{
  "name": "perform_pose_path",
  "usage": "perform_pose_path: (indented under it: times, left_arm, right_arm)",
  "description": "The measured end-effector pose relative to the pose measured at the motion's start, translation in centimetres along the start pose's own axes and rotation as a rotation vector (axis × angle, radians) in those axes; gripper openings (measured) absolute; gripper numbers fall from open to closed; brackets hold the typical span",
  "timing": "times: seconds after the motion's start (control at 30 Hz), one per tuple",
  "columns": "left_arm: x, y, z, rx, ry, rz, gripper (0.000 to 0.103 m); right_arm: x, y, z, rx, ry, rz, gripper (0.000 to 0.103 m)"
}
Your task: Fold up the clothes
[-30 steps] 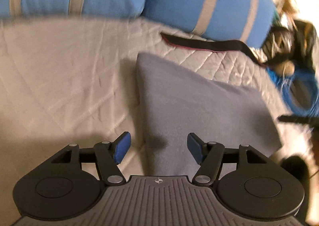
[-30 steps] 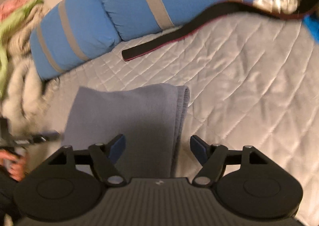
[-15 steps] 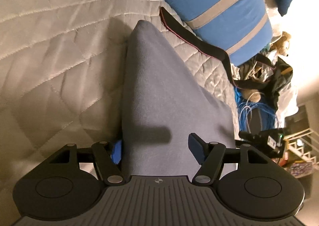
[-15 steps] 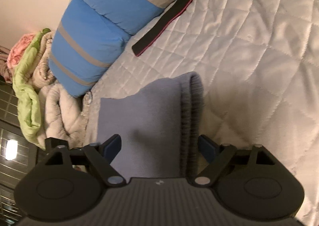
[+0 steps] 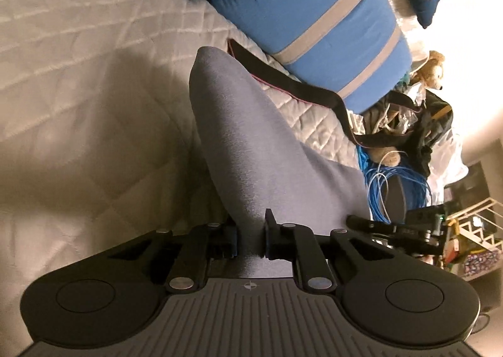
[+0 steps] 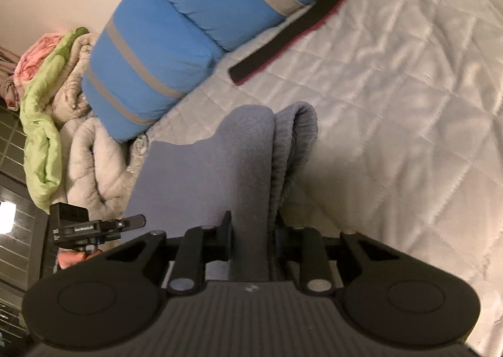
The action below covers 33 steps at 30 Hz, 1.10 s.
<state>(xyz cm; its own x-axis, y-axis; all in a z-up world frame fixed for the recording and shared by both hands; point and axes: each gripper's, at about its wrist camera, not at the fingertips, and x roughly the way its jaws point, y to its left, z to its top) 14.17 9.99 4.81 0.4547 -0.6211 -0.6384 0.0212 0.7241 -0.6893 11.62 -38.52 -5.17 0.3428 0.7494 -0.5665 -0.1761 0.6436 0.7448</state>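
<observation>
A folded grey-blue garment [image 5: 251, 143] lies on a white quilted bed [image 5: 78, 89]. My left gripper [image 5: 250, 239] is shut on its near edge, the cloth bunched between the jaws and rising away from the bed. In the right wrist view the same garment [image 6: 220, 174] shows a ribbed hem [image 6: 295, 143] along its right side. My right gripper [image 6: 251, 240] is shut on the cloth just left of that hem. Each view catches the other gripper: the right one [image 5: 408, 228] and the left one [image 6: 91, 226].
Blue pillows with grey stripes [image 5: 314, 11] [image 6: 176, 42] line the far side of the bed. A black strap with a red edge [image 5: 298, 89] [image 6: 298, 33] lies in front of them. Blue cable coils and clutter [image 5: 402, 181] sit off the right side; bundled blankets [image 6: 63, 105] off the left.
Both grippers were open over the flat garment a second ago. They have come down to its near edge and shut on it, and the cloth now bunches up.
</observation>
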Motion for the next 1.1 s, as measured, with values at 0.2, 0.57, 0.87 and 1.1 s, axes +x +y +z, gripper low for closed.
perform_pose_path:
  times: [0.2, 0.57, 0.87, 1.1]
  left_arm:
    - [-2.1, 0.5, 1.8, 0.017, -0.007, 0.046, 0.013]
    - [-3.7, 1.6, 7.3, 0.005, -0.014, 0.068, 0.013]
    - [-2.1, 2.0, 12.7, 0.038, -0.023, 0.091, 0.02]
    - [-1.0, 4.0, 12.7, 0.018, -0.118, 0.276, 0.038]
  right_arm:
    - [1.8, 2.3, 1.6, -0.024, 0.0, 0.025, 0.025]
    - [4.8, 4.3, 5.6, -0.029, -0.014, 0.078, 0.024]
    - [6.7, 5.9, 8.9, -0.177, -0.107, -0.153, 0.074]
    - [8.0, 6.9, 8.9, -0.325, -0.187, -0.315, 0.075]
